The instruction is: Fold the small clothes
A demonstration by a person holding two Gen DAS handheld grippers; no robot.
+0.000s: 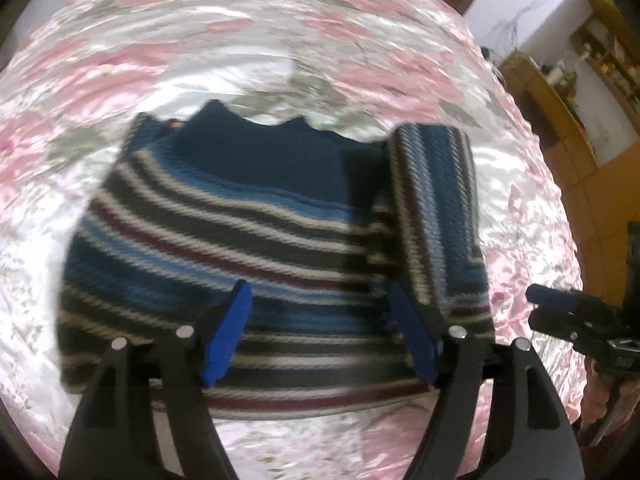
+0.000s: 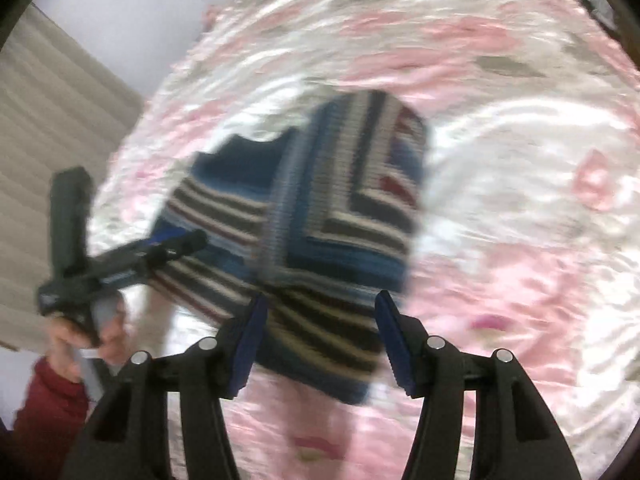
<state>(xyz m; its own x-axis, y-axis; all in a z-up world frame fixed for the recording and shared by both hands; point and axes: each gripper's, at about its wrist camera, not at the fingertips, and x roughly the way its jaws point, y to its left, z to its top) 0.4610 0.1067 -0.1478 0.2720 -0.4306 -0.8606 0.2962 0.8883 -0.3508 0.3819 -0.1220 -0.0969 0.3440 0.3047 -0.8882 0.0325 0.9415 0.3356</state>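
Item: one small knitted sweater (image 1: 240, 232) in navy, blue, grey, cream and maroon stripes, lying flat on a bed covered with a glossy pink-and-white floral bedspread (image 1: 240, 40). Condition: partly folded; the sleeve-side panel (image 1: 436, 208) on its right edge is already turned inward and lies on top of the body, stripes running lengthwise, while the opposite side remains spread out. The wavy dark navy edge (image 1: 256, 124) points away from the person. Left gripper (image 1: 320, 336): black frame with blue pads, jaws apart and holding nothing, hovering just over the near hem of the garment. Right gripper (image 2: 318, 340): same build, jaws likewise apart and empty, poised above the near corner below the folded panel. In the right wrist view the person's hand (image 2: 80, 332), in a dark red sleeve (image 2: 44, 408), grips the left tool's handle. Handling notes, as judgement: the knit looks thick, soft and light, limp rather than stiff, and will sag and stretch if lifted by one point; the satin-like cover beneath may let it slide. Best taken by pinching the full layer at an edge or corner, such as the unfolded left side near hem and shoulder, both ends lifted together so the fold lands straight. Motion blur hides fine detail.
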